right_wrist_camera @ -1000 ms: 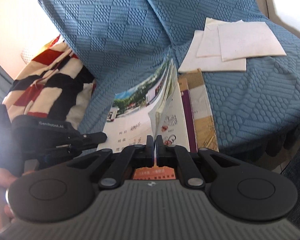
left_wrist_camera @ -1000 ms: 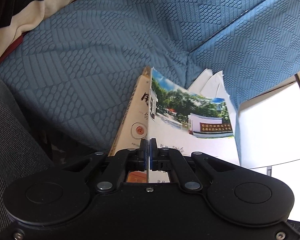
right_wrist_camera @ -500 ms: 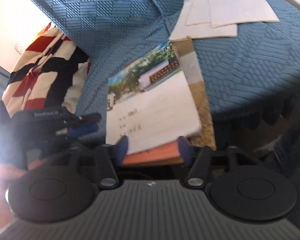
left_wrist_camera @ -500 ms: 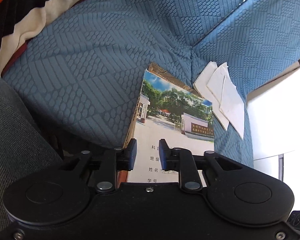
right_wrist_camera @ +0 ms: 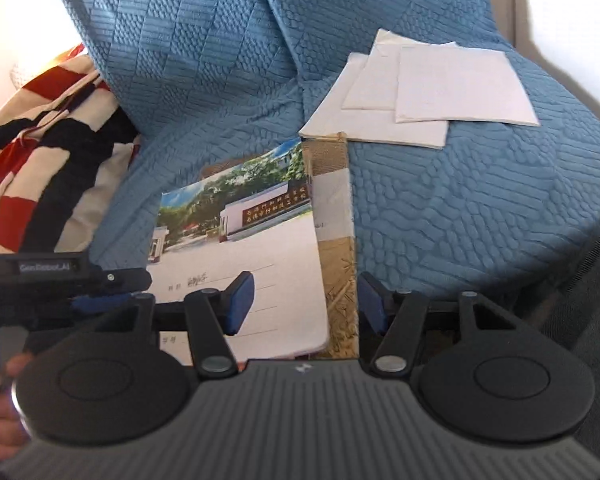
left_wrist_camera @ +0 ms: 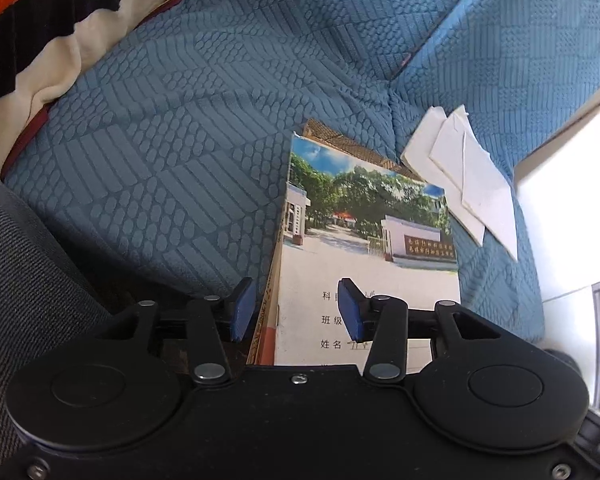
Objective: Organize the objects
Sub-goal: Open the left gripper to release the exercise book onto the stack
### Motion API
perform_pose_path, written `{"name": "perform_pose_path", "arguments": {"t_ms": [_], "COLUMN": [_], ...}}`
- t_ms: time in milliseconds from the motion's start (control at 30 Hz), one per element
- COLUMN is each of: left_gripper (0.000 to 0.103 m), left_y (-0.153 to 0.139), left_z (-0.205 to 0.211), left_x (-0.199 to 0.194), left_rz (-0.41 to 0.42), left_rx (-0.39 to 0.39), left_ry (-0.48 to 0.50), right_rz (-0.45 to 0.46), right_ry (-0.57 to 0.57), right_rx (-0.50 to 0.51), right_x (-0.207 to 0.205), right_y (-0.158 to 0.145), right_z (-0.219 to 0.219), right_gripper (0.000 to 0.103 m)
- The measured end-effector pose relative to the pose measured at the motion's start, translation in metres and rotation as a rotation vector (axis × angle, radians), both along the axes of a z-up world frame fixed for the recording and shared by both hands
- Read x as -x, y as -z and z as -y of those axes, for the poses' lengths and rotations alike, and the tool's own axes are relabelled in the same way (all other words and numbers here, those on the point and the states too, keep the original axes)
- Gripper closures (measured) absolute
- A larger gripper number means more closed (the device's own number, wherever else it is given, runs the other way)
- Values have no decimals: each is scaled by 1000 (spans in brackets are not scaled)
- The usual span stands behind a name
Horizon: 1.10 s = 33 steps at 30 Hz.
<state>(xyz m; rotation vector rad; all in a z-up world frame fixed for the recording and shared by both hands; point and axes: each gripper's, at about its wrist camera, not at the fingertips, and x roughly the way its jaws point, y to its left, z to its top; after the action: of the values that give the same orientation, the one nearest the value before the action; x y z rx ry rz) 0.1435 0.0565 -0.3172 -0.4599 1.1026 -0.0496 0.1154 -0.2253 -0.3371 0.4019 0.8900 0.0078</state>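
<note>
Blue sofa cover under stacked notebooks; left tool opening, right tool wide, both holding nothing.

Notebook cover: 班级, 姓名; left gripper: GenRobot.AI

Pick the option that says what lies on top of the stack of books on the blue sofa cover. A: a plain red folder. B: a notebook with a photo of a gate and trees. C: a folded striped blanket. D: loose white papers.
B: the notebook with the gate photo lies flat on the stack, while the white papers lie apart, further back on the sofa cover.
</note>
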Motion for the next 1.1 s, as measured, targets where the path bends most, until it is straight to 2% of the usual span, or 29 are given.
{"name": "perform_pose_path", "arguments": {"t_ms": [200, 367, 533, 833, 1100], "left_gripper": [60, 62, 63, 63, 63], "left_y": [9, 15, 15, 10, 7], "left_z": [10, 10, 11, 11, 12], "left_x": [0, 1, 2, 5, 7], "left_rz": [-22, -39, -43, -36, -39], "left_rx": [-38, -37, -23, -18, -30], "left_ry": [27, 39, 44, 60, 64], "right_rz": [-29, -32, -37, -50, -73], "right_ry": [-22, -32, -67, -86, -69], "right_rx": [-8, -33, -9, 41, 55], "right_x": [-2, 0, 1, 5, 4], "right_y": [15, 16, 10, 4, 2], "right_z": [-5, -6, -13, -19, -18], "right_gripper": [47, 63, 78, 83, 83]}}
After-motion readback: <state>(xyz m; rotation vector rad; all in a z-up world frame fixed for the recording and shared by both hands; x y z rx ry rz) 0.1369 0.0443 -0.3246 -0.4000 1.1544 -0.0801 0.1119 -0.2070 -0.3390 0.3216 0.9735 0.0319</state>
